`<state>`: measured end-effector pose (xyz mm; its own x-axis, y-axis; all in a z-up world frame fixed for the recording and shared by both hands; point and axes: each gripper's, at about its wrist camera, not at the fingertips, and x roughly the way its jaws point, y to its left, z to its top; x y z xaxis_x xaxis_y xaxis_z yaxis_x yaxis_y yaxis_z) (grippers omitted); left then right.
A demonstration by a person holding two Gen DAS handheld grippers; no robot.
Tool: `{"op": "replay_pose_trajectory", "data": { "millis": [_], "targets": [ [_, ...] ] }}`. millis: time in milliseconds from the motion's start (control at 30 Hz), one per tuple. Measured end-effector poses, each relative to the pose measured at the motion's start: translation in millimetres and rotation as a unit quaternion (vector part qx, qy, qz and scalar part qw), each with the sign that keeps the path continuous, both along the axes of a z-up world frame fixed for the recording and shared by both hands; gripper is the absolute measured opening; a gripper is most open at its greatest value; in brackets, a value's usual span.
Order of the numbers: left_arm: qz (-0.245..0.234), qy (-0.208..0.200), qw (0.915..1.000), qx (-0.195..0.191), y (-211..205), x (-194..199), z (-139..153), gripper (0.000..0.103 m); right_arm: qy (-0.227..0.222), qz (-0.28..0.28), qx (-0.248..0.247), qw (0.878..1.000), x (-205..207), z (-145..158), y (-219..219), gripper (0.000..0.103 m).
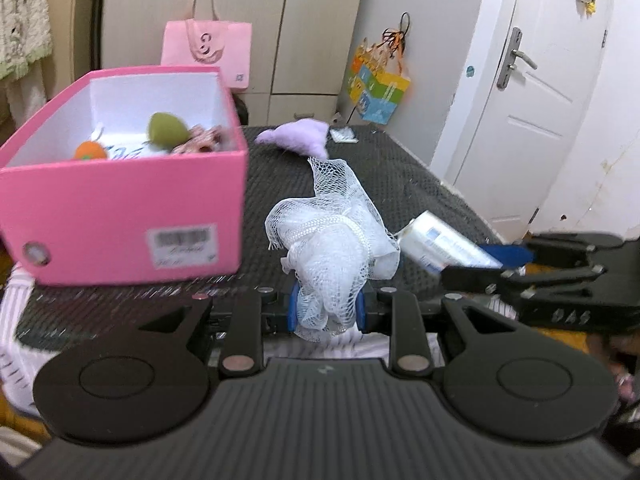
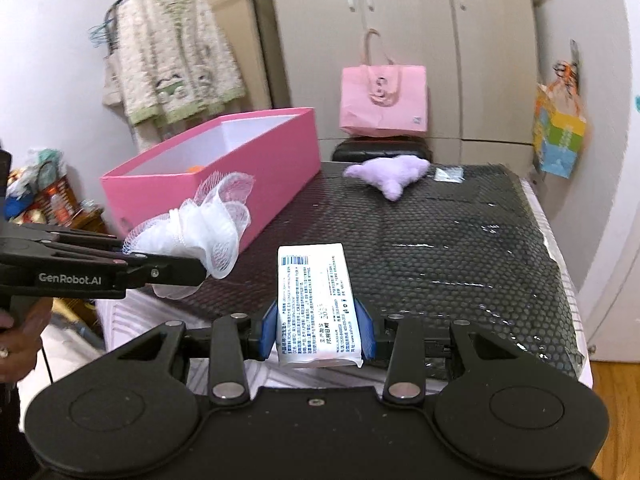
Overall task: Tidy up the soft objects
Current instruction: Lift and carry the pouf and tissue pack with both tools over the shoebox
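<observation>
Mesh bath sponge (image 1: 334, 256) is clamped in our left gripper (image 1: 326, 312), fingers squeezed tight on it, held above the black mat (image 1: 400, 184) just right of the pink box (image 1: 120, 220). Our right gripper (image 2: 318, 330) has its blue pads (image 2: 269, 330) closed on a white tissue pack (image 2: 316, 300). In the box we see an orange plush (image 1: 90, 151), a green plush (image 1: 167, 130) and a patterned fabric piece (image 1: 204, 140). Purple plush (image 2: 390, 176) lies on the mat's far side, outside the box.
</observation>
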<state>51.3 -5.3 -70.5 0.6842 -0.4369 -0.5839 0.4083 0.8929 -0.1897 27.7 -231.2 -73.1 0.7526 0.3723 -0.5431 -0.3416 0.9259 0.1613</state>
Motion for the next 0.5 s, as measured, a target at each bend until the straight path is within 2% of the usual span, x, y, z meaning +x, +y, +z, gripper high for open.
{"op": "replay_pose_trajectory", "data": {
  "millis": [267,500],
  "targets": [
    [0.01,0.021,0.9996,-0.015,41.0,-19.5,4.9,0.025,-0.006,0.053,-0.012,0.999,-14.7,17.3,19.1,0.045],
    [-0.005,0.021,0.9996,-0.017,66.3,-25.4,25.3,0.025,0.009,0.105,0.02,0.994,-14.4,30.9,34.8,0.046]
  ]
}}
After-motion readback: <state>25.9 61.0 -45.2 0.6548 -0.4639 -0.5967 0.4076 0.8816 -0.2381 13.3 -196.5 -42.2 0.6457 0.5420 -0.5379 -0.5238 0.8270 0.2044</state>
